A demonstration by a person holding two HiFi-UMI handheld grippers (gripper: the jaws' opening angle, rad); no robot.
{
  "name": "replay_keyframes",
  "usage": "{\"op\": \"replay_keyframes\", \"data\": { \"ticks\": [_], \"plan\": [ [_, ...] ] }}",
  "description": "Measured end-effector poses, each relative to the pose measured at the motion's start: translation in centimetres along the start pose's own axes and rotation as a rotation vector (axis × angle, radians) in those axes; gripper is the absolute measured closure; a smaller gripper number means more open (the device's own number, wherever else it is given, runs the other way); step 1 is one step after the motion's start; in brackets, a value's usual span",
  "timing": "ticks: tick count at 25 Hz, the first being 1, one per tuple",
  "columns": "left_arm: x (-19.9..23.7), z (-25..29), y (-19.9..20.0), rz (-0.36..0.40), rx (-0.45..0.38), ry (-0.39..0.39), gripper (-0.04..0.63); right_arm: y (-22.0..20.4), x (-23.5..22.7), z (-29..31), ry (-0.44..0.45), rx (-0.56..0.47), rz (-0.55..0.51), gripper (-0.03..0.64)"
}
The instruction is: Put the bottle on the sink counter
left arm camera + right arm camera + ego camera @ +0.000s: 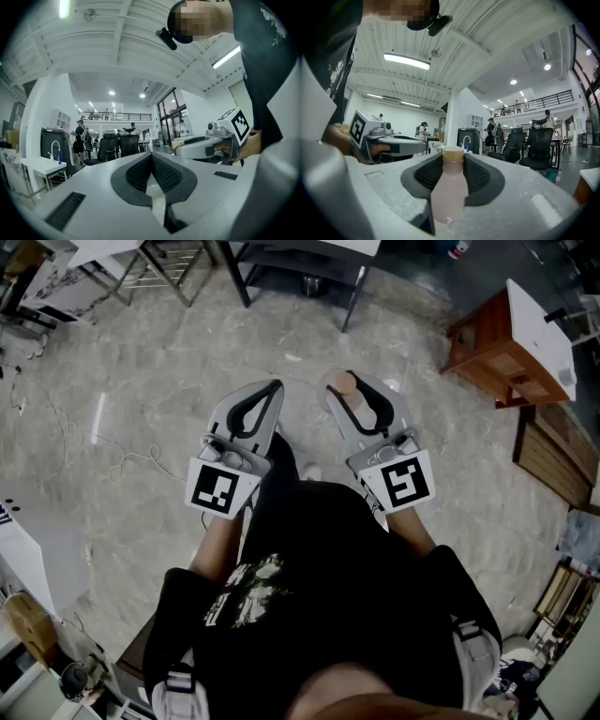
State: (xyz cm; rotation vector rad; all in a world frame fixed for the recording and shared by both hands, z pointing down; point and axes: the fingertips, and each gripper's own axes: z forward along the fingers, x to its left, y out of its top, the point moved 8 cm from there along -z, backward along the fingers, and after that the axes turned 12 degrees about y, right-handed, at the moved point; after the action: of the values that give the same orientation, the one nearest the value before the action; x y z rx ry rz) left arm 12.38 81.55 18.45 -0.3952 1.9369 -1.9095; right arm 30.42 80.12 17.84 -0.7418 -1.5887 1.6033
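Note:
A pale pink bottle (450, 190) with a tan cap (346, 383) lies lengthwise between the jaws of my right gripper (453, 158), which is shut on it; the cap points forward past the fingertips. In the head view the right gripper (349, 382) is held out over the floor in front of the person. My left gripper (274, 386) is level beside it, jaws shut with nothing between them, pads meeting in the left gripper view (151, 158). A white counter (40, 165) with a curved faucet (54, 149) stands far off at the left.
A wooden cabinet (497, 343) stands at the right, and dark table legs (291, 273) at the far edge. A thin cable (122, 460) lies on the marble floor. Black office chairs (534, 145) and several people stand far ahead.

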Motion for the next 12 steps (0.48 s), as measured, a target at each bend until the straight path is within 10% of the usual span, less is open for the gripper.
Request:
{"op": "replay_keyframes", "data": {
  "ticks": [12],
  "plan": [
    [2.2,2.2,-1.2,0.018,0.038,0.001,0.584,-1.5,-2.1,3.0,-0.015,-0.020,0.030,0.488]
  ]
}}
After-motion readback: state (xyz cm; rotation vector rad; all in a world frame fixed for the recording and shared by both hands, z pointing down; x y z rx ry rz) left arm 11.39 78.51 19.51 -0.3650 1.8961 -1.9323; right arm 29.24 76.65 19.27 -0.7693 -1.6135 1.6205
